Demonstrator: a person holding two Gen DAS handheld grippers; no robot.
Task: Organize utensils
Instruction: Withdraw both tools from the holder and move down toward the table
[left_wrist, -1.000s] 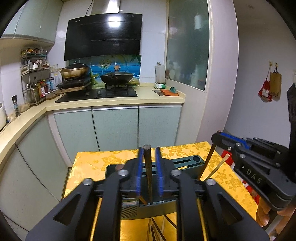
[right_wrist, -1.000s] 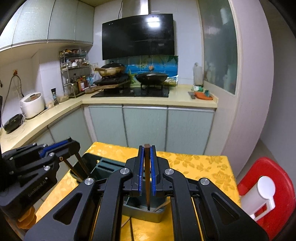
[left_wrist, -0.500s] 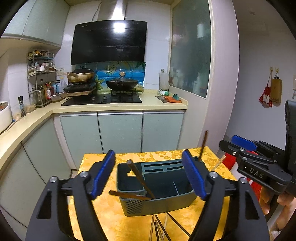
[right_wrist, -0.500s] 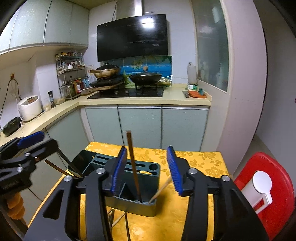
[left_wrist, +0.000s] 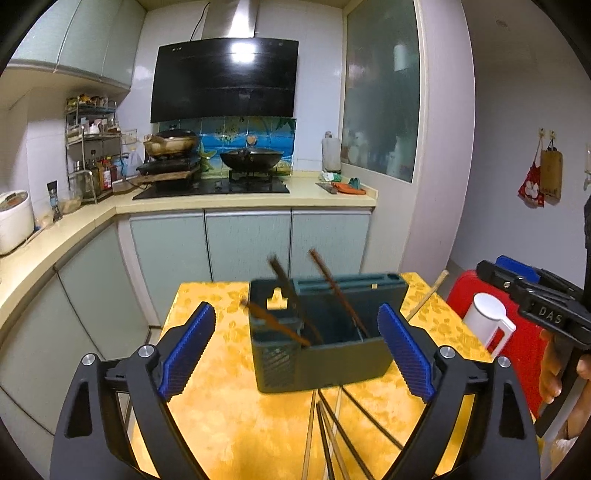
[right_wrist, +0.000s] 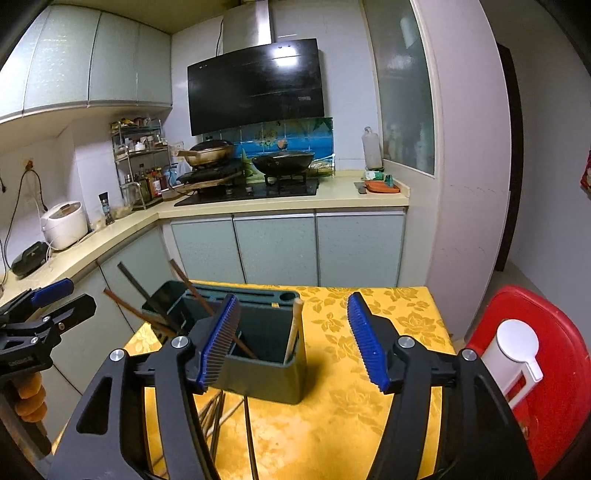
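A dark grey utensil holder (left_wrist: 332, 354) (right_wrist: 266, 332) stands on the yellow table (left_wrist: 221, 406). Dark chopsticks (left_wrist: 334, 291) (right_wrist: 192, 291) lean in it, and a light wooden chopstick (right_wrist: 294, 332) stands in its right compartment. More chopsticks (left_wrist: 332, 435) (right_wrist: 216, 410) lie loose on the cloth in front of the holder. My left gripper (left_wrist: 295, 314) is near the holder, its jaws opening, the blue pads touching nothing. My right gripper (right_wrist: 293, 299) also has its jaws opening and nothing pressed between them. Each gripper shows at the edge of the other's view (left_wrist: 517, 280) (right_wrist: 55, 299).
A red stool (right_wrist: 554, 332) (left_wrist: 524, 343) with a white handle-like part stands right of the table. Green cabinets (right_wrist: 277, 251) and the counter with a stove run behind the table's far edge. A person's hand (left_wrist: 554, 369) holds the right gripper.
Both grippers went from shut on a dark chopstick to wide open. The chopsticks now lean in the holder, and both grippers have drawn back from it.
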